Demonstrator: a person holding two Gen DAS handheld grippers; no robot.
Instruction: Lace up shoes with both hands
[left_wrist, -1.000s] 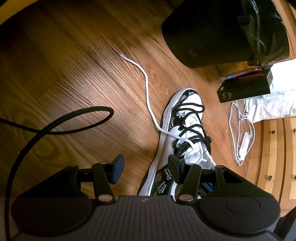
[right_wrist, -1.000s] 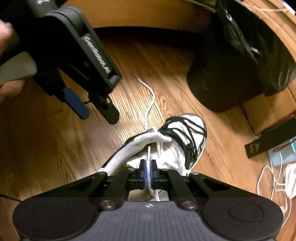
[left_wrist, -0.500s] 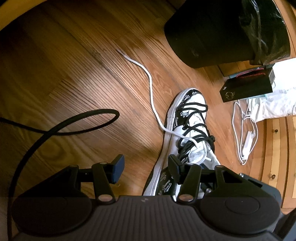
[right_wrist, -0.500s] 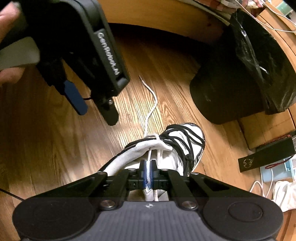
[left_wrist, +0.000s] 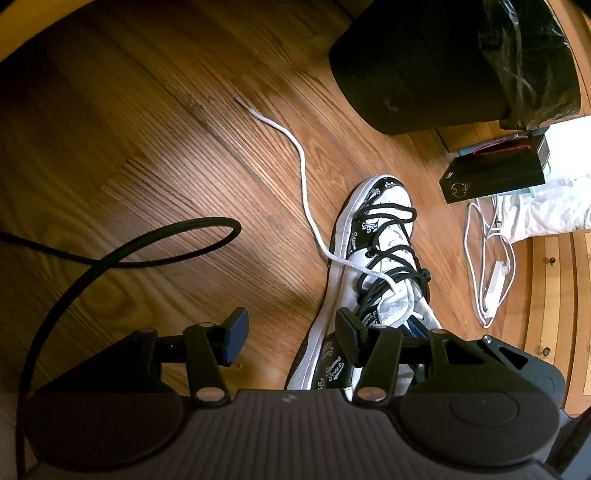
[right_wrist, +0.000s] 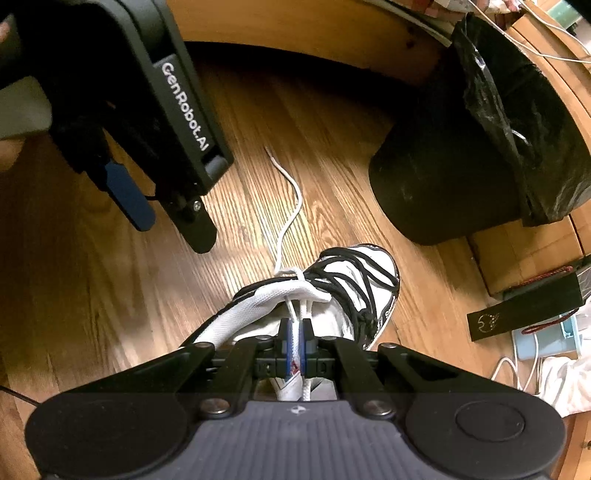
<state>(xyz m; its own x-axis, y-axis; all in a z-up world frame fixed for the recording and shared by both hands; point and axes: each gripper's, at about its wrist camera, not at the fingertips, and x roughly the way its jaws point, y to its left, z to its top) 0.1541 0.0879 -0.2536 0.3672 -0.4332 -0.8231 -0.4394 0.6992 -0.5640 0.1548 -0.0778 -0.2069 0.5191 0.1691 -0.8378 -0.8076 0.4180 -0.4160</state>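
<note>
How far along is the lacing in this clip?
Done: black laces already criss-cross the shoe. In hand: the right gripper is shut on one end of the white lace at the tongue. Left: the lace's other end trails loose on the floor; the left gripper is open, holding nothing.

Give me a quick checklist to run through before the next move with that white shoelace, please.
1. Right gripper clamped on the white lace: ok.
2. Left gripper open and holding nothing: ok.
3. Loose lace end flat on the wooden floor, untangled: ok.
4. Shoe upright on the floor: ok.
5. Black cable clear of the lace: ok.
6. Which eyelet the white lace goes through next: cannot tell.
</note>
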